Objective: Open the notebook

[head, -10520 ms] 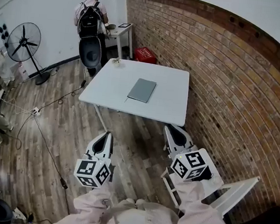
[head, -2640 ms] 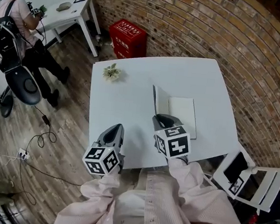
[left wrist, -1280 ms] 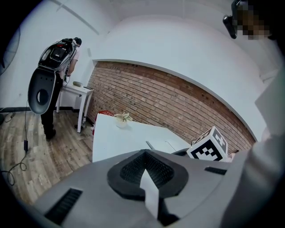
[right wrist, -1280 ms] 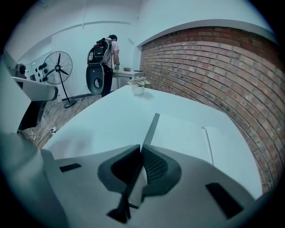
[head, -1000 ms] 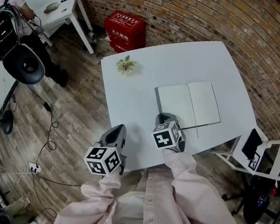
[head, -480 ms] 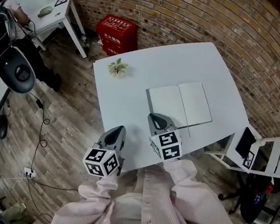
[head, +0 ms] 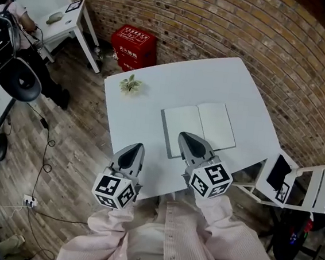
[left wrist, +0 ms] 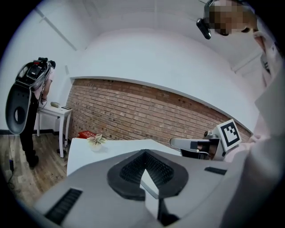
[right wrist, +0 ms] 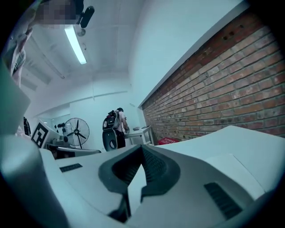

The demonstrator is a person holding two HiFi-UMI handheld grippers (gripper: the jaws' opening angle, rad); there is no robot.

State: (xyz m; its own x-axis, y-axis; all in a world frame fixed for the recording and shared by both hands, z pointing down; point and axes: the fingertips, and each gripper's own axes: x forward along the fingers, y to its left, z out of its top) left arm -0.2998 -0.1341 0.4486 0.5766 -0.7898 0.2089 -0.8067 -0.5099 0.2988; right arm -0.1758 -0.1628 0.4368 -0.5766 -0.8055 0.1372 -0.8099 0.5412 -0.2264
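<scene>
The notebook (head: 199, 127) lies open and flat on the white table (head: 153, 105), two blank pages up. My right gripper (head: 184, 136) hovers over its near edge, jaws shut with nothing between them, raised off the page. My left gripper (head: 135, 147) hangs at the table's near left edge, apart from the notebook, its jaws together and empty. In the left gripper view the left gripper (left wrist: 144, 152) points nearly level across the table (left wrist: 107, 149), with the right gripper (left wrist: 196, 144) beside it. The right gripper (right wrist: 142, 149) faces the room. Neither gripper view shows the notebook.
A small plant (head: 130, 84) sits at the table's far left. Beyond it stand a red crate (head: 134, 41), a small white side table (head: 68, 14) and a person (head: 10, 9) by a black chair (head: 18, 85). A folding chair (head: 295, 181) stands right; brick wall (head: 248, 26) behind.
Both grippers have risen and tipped up toward level; the right one has lifted off the notebook's near edge. The notebook stays open and flat.
</scene>
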